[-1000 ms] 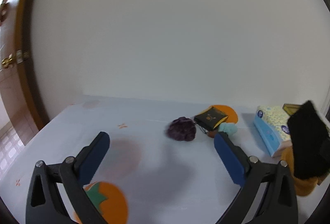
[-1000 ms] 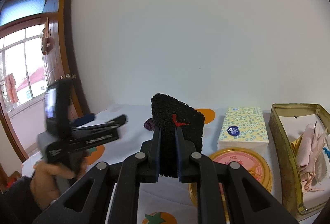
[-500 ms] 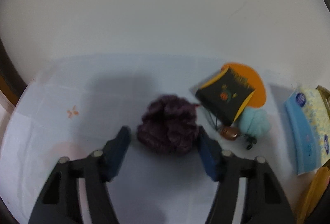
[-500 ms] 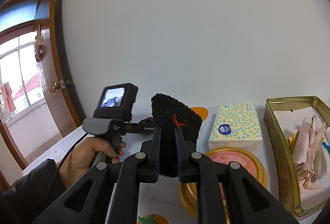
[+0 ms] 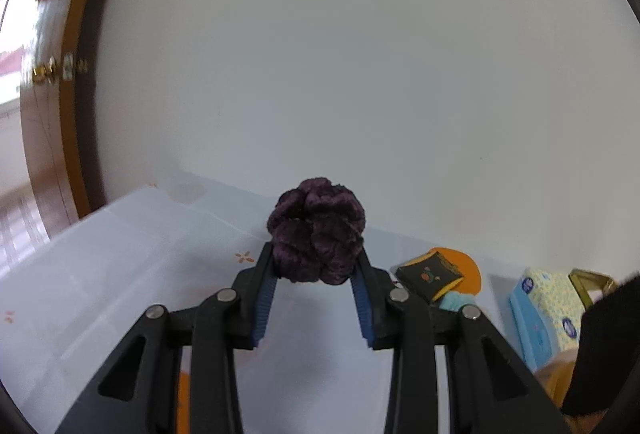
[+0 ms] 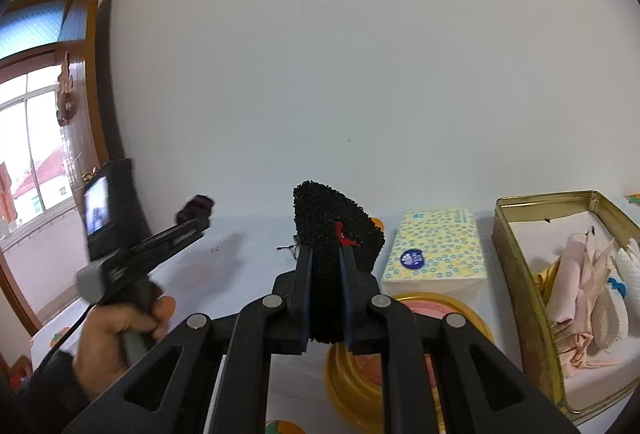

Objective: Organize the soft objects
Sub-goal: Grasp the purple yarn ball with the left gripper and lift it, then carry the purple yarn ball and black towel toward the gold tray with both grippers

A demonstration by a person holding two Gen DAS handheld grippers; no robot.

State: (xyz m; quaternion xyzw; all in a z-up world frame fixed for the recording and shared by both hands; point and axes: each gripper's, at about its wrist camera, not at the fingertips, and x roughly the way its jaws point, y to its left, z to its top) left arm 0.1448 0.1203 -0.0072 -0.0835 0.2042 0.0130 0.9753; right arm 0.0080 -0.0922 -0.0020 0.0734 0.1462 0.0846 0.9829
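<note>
White-clothed table (image 5: 120, 274) along a plain wall, brown door frame (image 5: 76, 114) at left. 
Gold tin box (image 6: 516, 274) at right edge of table, open, stuffed with pinkish and white cloths (image 6: 580, 298). 
Tissue pack (image 6: 436, 246), yellow pattern with blue logo, just left of tin. 
Round gold-rimmed lid (image 6: 348, 382) in front of tissue pack, partly hidden by the near tool. 
Left gripper (image 5: 316, 274) off the table, jaws closing on purple velvet scrunchie (image 5: 316, 234), pads pressing both sides; scrunchie lifted clear of the cloth. Hand (image 6: 112, 338) on its handle. 
Right gripper (image 6: 326, 258) narrow, clamped on black fuzzy cloth (image 6: 332, 222) standing upright between the pads, above the lid. 
Small black-and-orange pouch (image 5: 432, 274) and teal puff (image 5: 456, 300) on table near wall.
</note>
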